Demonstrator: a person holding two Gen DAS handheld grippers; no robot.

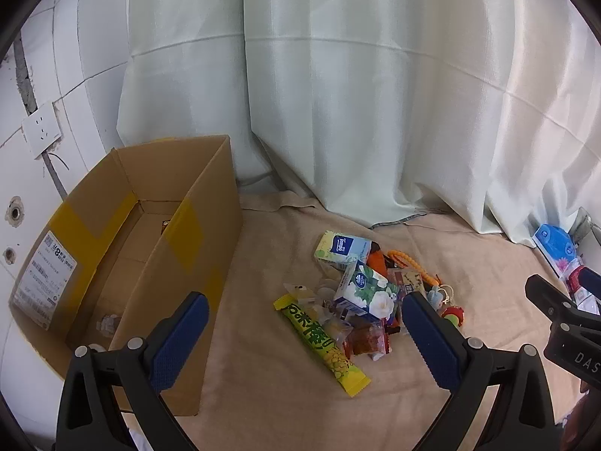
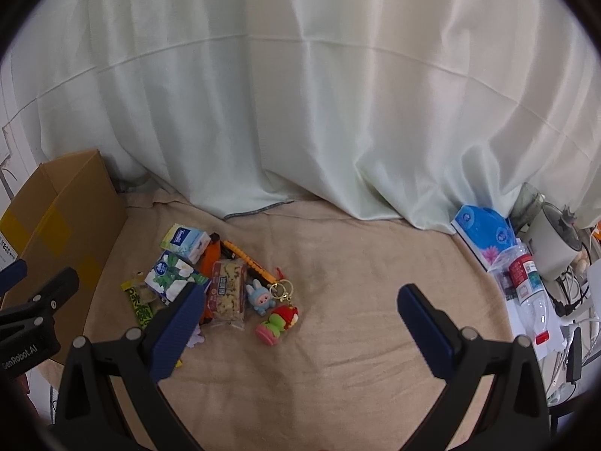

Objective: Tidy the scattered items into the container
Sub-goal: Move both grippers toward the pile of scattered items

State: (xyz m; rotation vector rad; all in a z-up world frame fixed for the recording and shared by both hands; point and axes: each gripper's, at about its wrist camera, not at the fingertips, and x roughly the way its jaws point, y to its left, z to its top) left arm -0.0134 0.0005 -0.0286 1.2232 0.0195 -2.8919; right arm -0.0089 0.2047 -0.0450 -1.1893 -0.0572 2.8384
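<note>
From the left wrist camera, we see our left gripper (image 1: 304,306) up above the cloth with its two blue fingers far apart and nothing between them. The cardboard box (image 1: 195,233) stands open just to the left. We think the job now is to pick one thing from the pile. To do it well, we should come straight down on one thing at the edge, like the long yellow snack stick (image 1: 322,342), and squeeze it across its thin side. Then we lift it clear over the box wall before we let go. The pile is a heap: a tissue pack with flowers (image 1: 366,293) leans on top of other small packs, so pulling from below may tip it. Another tissue pack (image 1: 343,247) lies behind it. The box already has a few small things at the bottom.

From the right wrist camera, our right gripper (image 2: 300,302) is also wide apart and holds nothing. It hangs over bare cloth, beside the pile. Close to it lie a cracker pack (image 2: 227,293), a little blue bunny charm (image 2: 259,297) and a red and green toy (image 2: 280,323). The toys are small and round, so they may slip.
</note>
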